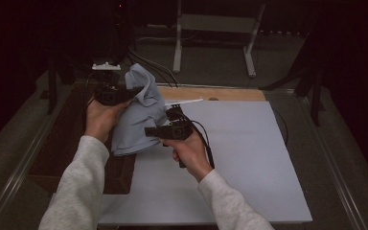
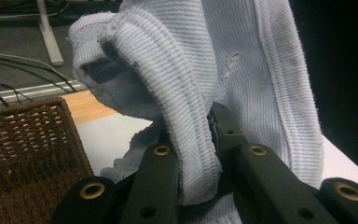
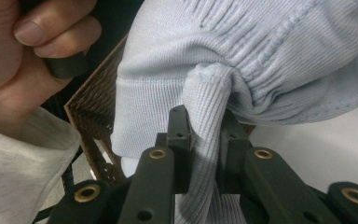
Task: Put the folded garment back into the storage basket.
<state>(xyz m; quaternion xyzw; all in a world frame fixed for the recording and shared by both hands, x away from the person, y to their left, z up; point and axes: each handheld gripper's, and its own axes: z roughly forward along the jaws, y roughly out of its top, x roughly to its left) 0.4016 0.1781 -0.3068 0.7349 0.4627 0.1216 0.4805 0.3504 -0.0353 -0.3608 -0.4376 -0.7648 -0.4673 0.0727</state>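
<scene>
- Grey sleeves are seen nearest, at 6 o'clock.
- Left gripper (image 1: pixel 133 90): jaws clamped on pale blue garment (image 1: pixel 136 120).
- Right gripper (image 1: pixel 149 131): jaws clamped on it, at 10 o'clock over the tabletop (image 1: pixel 239 143), beside a wicker basket (image 2: pixel 23 140).

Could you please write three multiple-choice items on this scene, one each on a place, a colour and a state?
1. Where is the wicker basket?
A. at the left edge of the white board
B. at the far right of the board
C. on the floor beyond the table

2. What colour is the garment?
A. dark red
B. light blue
C. black

3. How does the right gripper stand?
A. open above the board
B. shut on nothing
C. shut on a ribbed fold of the garment

Answers: 1 A, the high view shows it beside the white board, on its left. 2 B, pale blue ribbed knit. 3 C, the right gripper view shows the fold pinched between its jaws.
</scene>
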